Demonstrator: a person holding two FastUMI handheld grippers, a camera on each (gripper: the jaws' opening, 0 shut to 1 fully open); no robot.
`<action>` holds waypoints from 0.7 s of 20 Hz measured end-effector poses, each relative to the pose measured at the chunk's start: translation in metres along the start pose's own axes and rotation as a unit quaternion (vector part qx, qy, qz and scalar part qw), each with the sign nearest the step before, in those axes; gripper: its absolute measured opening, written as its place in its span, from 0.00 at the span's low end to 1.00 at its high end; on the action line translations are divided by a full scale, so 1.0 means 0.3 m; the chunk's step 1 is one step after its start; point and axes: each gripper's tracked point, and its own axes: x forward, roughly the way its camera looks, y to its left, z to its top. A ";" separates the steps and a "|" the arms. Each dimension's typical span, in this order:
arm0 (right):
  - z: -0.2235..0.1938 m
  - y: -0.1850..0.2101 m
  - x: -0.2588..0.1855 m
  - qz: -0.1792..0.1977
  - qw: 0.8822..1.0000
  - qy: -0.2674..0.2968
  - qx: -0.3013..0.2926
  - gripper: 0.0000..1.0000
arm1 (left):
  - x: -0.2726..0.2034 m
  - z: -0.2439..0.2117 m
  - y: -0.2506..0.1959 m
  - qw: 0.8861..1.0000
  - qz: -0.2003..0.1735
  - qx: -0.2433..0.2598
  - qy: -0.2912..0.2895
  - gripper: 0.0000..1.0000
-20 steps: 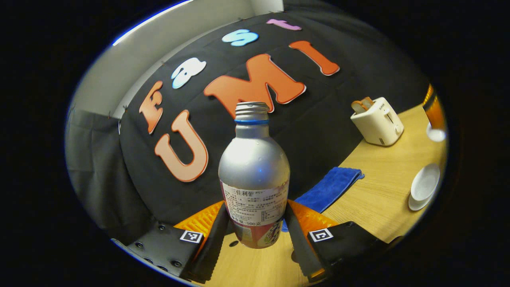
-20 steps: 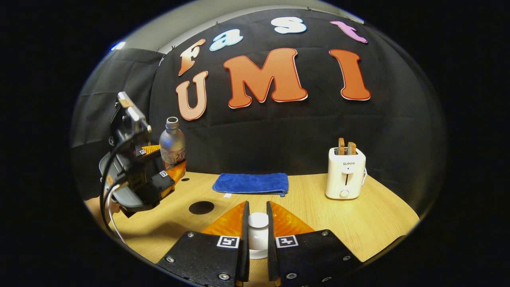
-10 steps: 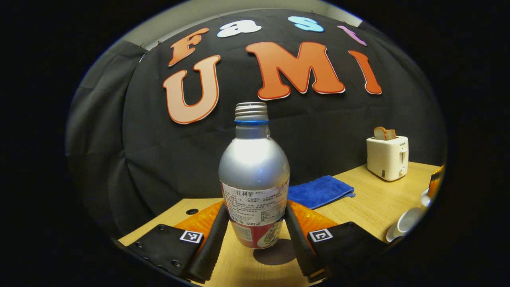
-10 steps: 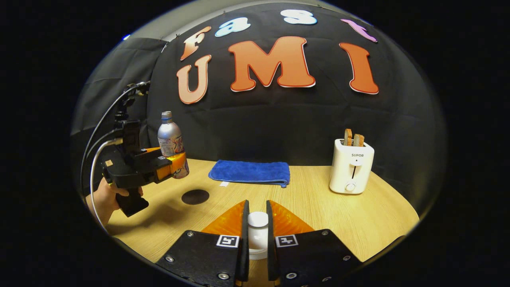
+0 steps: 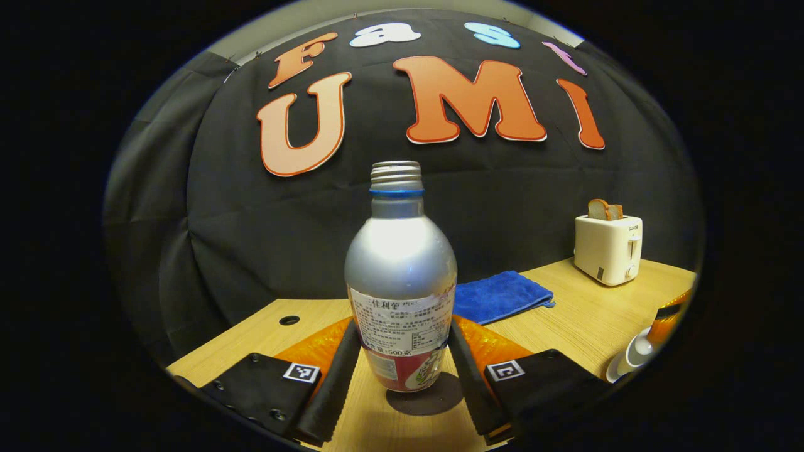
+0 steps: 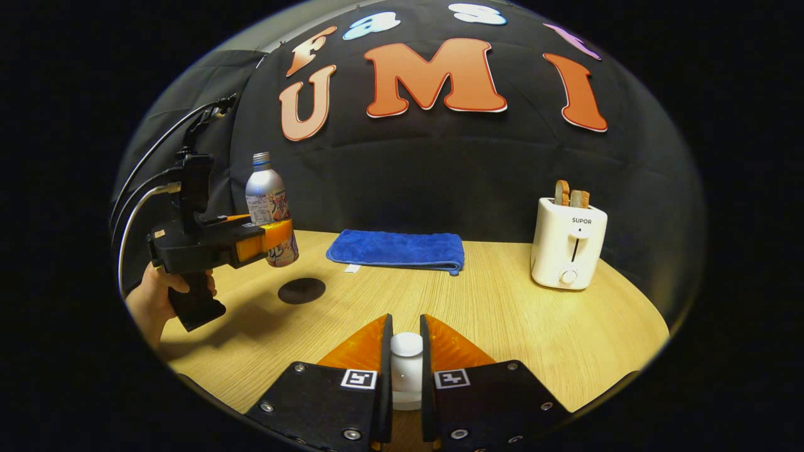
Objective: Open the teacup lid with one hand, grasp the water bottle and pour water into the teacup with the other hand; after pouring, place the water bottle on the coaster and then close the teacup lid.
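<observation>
My left gripper is shut on the lower body of a silver water bottle, which stands upright with its threaded neck uncapped. A dark round coaster lies on the table right under the bottle. In the right gripper view the same bottle hangs a little above and behind the coaster, held by the left gripper and a hand. My right gripper is shut on the knob of the white teacup lid. The white teacup sits at the right edge of the left gripper view.
A folded blue cloth lies at the back of the wooden table. A white toaster with bread slices stands at the back right. Cables trail from the left gripper. A small hole is in the tabletop at the far left.
The left gripper has swung from a tilt to level, bringing the bottle upright and down over the coaster. The right gripper still holds the lid and has shifted only slightly.
</observation>
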 end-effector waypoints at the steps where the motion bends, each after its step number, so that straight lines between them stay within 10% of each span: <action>1: -0.009 0.005 0.001 0.003 1.000 0.003 0.005 0.19 | 0.005 -0.009 0.000 1.000 -0.001 -0.003 0.004 0.82; 7: -0.019 0.018 0.005 0.001 1.000 -0.004 -0.013 0.21 | 0.026 -0.052 -0.020 1.000 -0.013 -0.021 0.019 0.82; 14: 0.015 0.038 -0.029 0.010 0.999 -0.027 -0.020 0.48 | 0.054 -0.134 -0.048 0.995 -0.040 -0.076 0.055 0.80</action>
